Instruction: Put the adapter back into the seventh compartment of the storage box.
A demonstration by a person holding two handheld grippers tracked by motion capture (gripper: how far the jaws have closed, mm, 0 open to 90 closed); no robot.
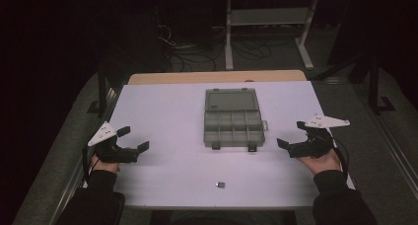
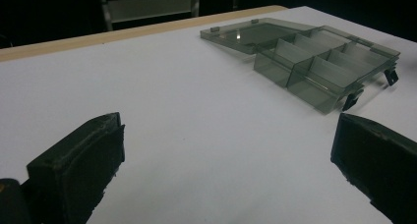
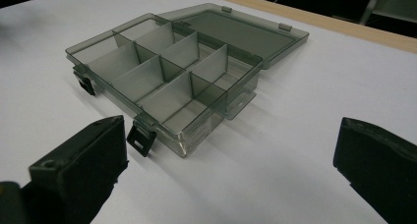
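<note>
A grey see-through compartment box (image 1: pixel 232 124) lies open in the middle of the white table (image 1: pixel 167 111), its lid folded flat toward the far side. The same box (image 2: pixel 314 62) appears at the upper right of the left gripper view, and the box (image 3: pixel 167 76) with its several empty compartments sits close ahead in the right gripper view. A small dark piece (image 1: pixel 220 184) lies near the front edge. My left gripper (image 1: pixel 133 138) rests open at the table's left side. My right gripper (image 1: pixel 292 134) stands open at the right, close to the box's corner. Nothing sits between either pair of jaws.
A tan wooden strip (image 1: pixel 217 77) runs along the table's far edge. Beyond it stand a white metal frame (image 1: pixel 266 18) and loose cables (image 1: pixel 197 52) on the dark floor. Black stands flank the table.
</note>
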